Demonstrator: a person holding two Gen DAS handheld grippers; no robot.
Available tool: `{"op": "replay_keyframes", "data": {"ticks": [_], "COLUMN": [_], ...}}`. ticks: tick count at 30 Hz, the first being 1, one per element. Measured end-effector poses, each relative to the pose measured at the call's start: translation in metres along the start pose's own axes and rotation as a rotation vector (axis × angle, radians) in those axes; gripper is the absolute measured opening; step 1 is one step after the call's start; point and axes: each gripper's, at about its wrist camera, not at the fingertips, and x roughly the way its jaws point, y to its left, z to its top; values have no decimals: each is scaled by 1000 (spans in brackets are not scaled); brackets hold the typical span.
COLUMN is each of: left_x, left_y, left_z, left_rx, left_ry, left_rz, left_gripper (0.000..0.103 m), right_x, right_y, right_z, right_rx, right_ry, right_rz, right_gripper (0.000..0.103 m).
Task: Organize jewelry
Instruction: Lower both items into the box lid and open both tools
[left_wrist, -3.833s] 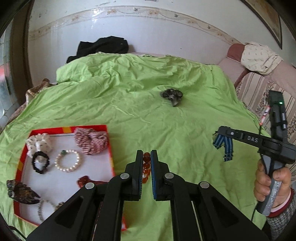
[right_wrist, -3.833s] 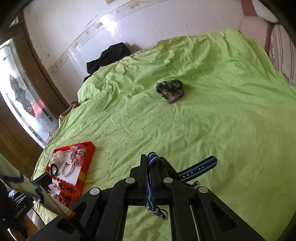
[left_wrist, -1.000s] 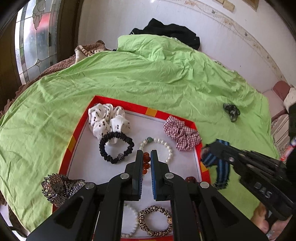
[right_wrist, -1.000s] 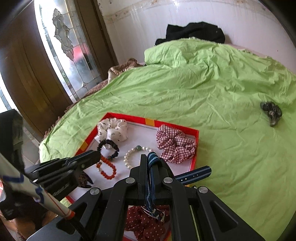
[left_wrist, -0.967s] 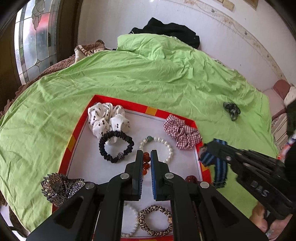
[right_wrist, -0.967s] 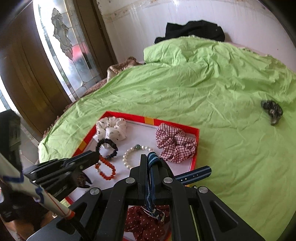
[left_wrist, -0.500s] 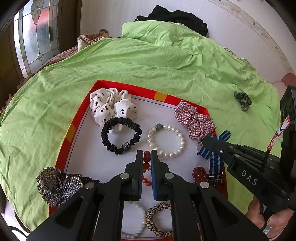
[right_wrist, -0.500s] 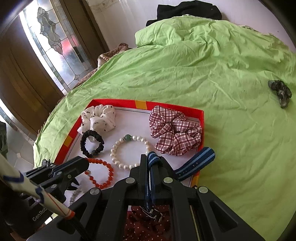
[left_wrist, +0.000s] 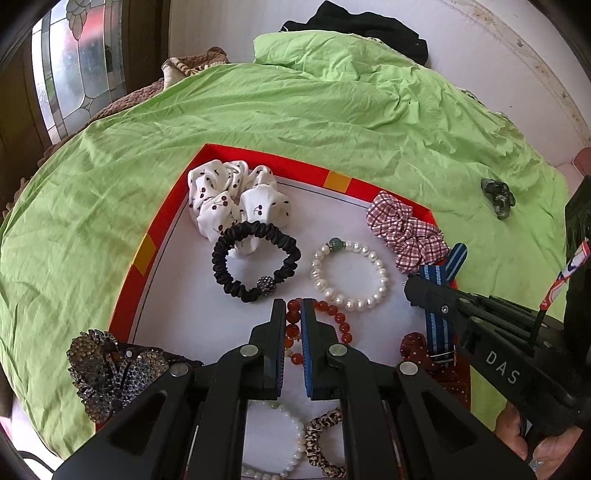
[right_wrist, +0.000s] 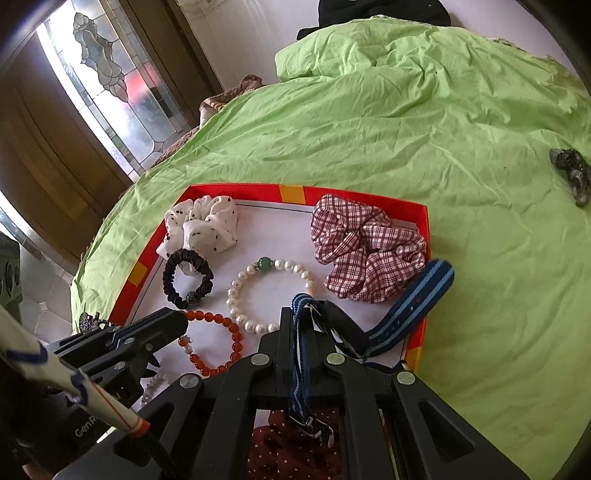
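Note:
A red-rimmed tray (left_wrist: 153, 254) with a white floor lies on the green bedspread; it also shows in the right wrist view (right_wrist: 424, 225). My left gripper (left_wrist: 293, 308) is shut on a red bead bracelet (left_wrist: 334, 314) that hangs low over the tray floor; the bracelet also shows in the right wrist view (right_wrist: 218, 343). My right gripper (right_wrist: 301, 317) is shut on a blue striped strap (right_wrist: 410, 310) above the tray's right side, over a dark red dotted scrunchie (right_wrist: 288, 450). In the left wrist view the right gripper (left_wrist: 415, 290) holds the strap (left_wrist: 437, 325).
The tray holds a white cherry scrunchie (left_wrist: 236, 201), a black scrunchie (left_wrist: 255, 266), a pearl bracelet (left_wrist: 349, 275), a plaid scrunchie (left_wrist: 404, 232), a leopard band (left_wrist: 321, 439) and a white bead bracelet (left_wrist: 273, 439). A rhinestone clip (left_wrist: 110, 373) sits at its left edge. A dark clip (left_wrist: 498, 195) lies on the bedspread.
Both grippers have come from the open bedspread to over the tray and lowered toward it. The bead bracelet now hangs close to the tray floor; the strap is over the tray's right side.

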Motion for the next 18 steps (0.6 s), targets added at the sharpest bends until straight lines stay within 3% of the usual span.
{"op": "replay_keyframes", "data": {"ticks": [18], "left_x": [-7], "left_y": [8], "left_z": [-2], "left_rx": [-29], "left_ry": [-14], "left_rz": [-30], "left_gripper": [7], "right_x": [3], "right_y": [-5], "right_z": [-5], "right_rx": [69], "right_ry": [18], "right_rz": [39], "right_gripper": [4]}}
